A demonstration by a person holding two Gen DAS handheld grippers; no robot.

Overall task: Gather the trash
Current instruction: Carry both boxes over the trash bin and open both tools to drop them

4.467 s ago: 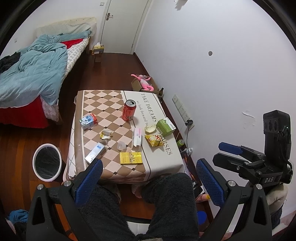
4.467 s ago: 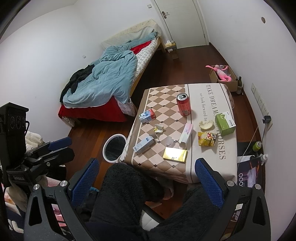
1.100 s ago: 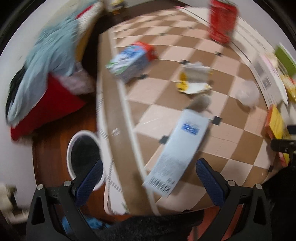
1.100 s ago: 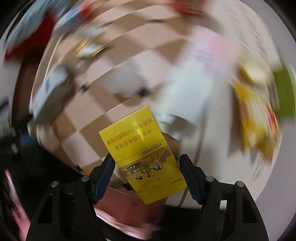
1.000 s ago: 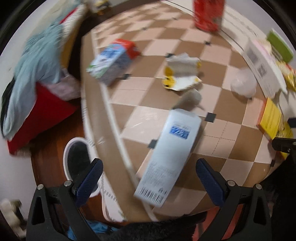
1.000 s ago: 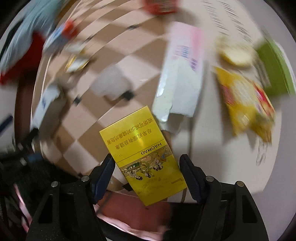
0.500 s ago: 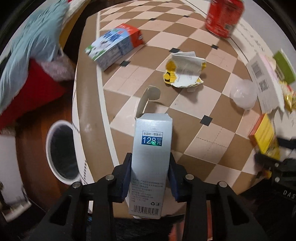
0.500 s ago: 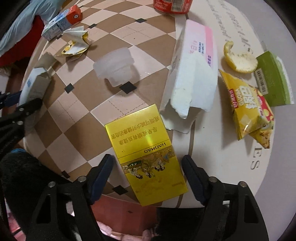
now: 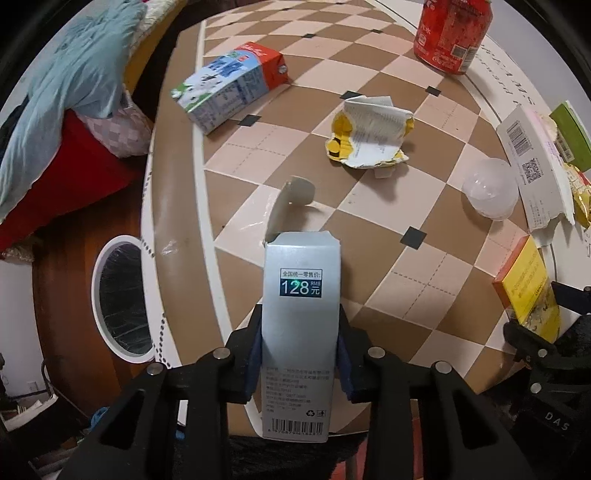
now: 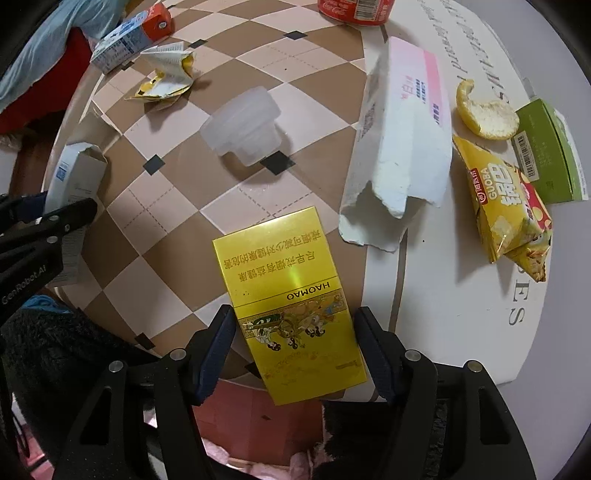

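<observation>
My left gripper (image 9: 300,354) is shut on a grey-blue carton (image 9: 300,317) with an open top flap, at the near left edge of the checkered table (image 9: 369,206). My right gripper (image 10: 295,350) has its jaws around a yellow HAOMAO box (image 10: 288,295) at the near table edge; small gaps show beside the box. The white bin (image 9: 122,299) with a black liner stands on the floor left of the table. The left gripper and its carton also show in the right wrist view (image 10: 70,199).
On the table lie a milk carton (image 9: 229,86), a crumpled yellow-white wrapper (image 9: 369,133), a clear plastic cup (image 10: 245,123), a red can (image 9: 452,33), a torn white-pink box (image 10: 402,136), a peel (image 10: 484,114), a snack bag (image 10: 506,206) and a green box (image 10: 546,162). A bed (image 9: 62,96) stands at the left.
My left gripper has closed on the grey-blue carton, which was lying loose between open jaws a second ago. The yellow box stays between my right jaws, which have widened slightly.
</observation>
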